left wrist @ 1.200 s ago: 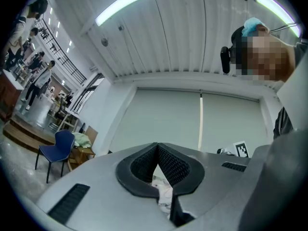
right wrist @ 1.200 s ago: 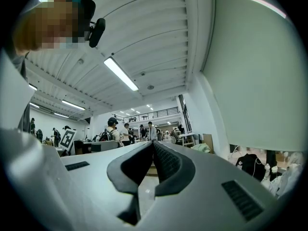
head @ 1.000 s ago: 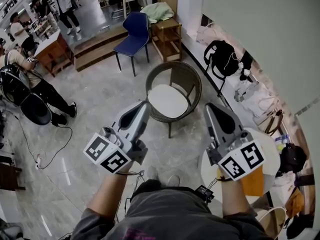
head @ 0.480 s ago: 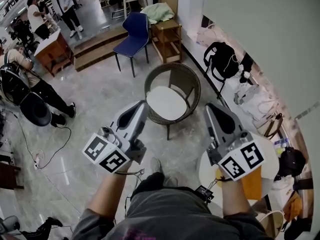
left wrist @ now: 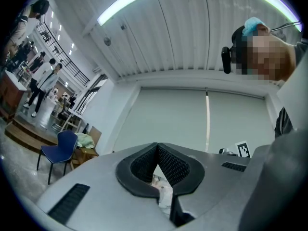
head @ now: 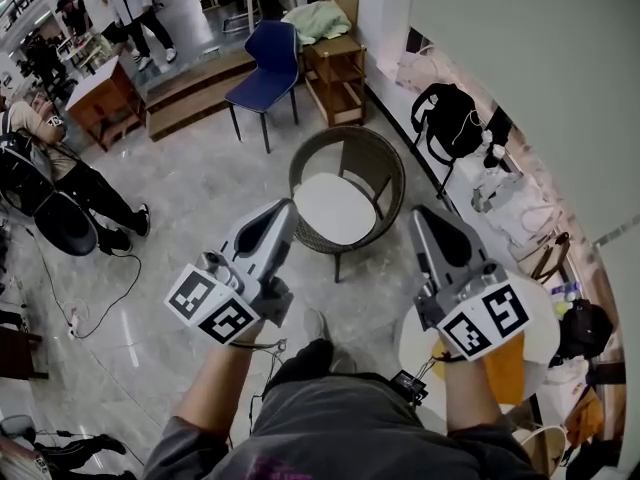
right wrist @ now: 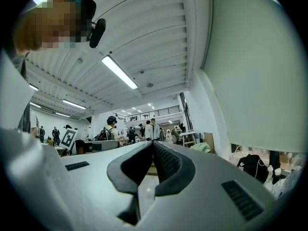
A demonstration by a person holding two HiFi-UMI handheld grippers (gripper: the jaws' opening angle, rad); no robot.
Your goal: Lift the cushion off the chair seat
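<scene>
A round white cushion (head: 333, 208) lies on the seat of a dark wicker chair (head: 385, 173) on the grey floor ahead of me. My left gripper (head: 287, 208) is held in the air to the left of the chair and short of it, jaws together with nothing between them. To the chair's right my right gripper (head: 419, 213) is also shut and empty. Neither touches the chair or cushion. The left gripper (left wrist: 157, 146) in its own view points up at a wall and ceiling. In the right gripper view the right gripper (right wrist: 153, 143) points at the far hall.
A blue chair (head: 268, 63) and a wooden side table (head: 335, 73) with green cloth stand behind the wicker chair. Bags, including a black backpack (head: 447, 118), line the right wall. A round white table (head: 540, 313) is at my right. People (head: 60, 183) and a floor cable (head: 90, 313) are at left.
Both grippers kept their pose and stayed shut. My view shifted slightly toward the chair, and my foot stepped forward. The people at the far left walked on.
</scene>
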